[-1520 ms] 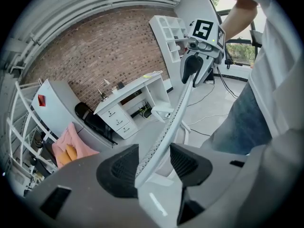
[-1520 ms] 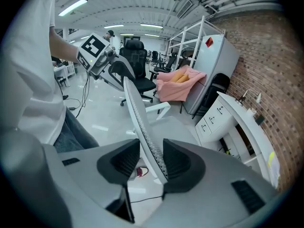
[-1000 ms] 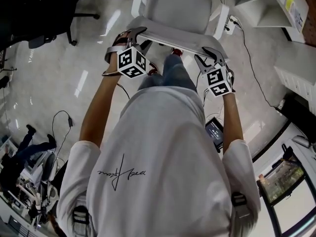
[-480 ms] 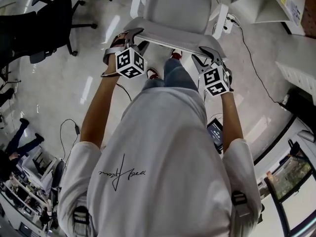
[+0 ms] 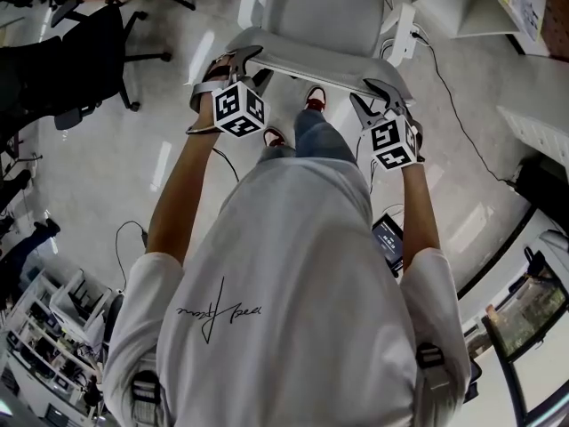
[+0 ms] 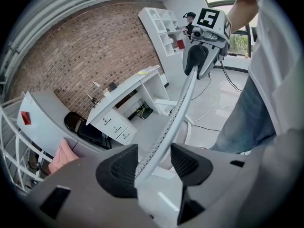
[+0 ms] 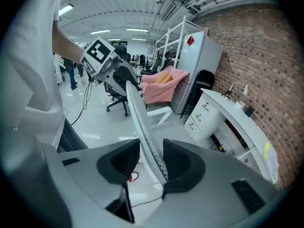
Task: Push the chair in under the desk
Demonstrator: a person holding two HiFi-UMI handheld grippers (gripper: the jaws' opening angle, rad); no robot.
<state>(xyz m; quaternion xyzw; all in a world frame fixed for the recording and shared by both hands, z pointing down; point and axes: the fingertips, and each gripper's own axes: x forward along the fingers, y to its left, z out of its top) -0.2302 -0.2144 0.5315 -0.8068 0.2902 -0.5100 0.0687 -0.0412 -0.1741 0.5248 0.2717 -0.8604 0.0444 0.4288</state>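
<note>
Your left claw and right claw both stand released, straddling the top rim of the white mesh-backed office chair, which stands near the white table.

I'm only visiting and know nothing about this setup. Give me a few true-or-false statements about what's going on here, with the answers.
1. The left tool and the right tool are both at the top edge of the backrest of the white chair. True.
2. The left tool is clamped tight on that edge. False: its jaws stand apart, with the edge between them.
3. The chair being handled is black. False: it is white; a black chair stands off to the person's left.
4. A white desk with drawers stands by a brick wall. True.
5. The person is sitting on the chair. False: the person stands behind it.
</note>
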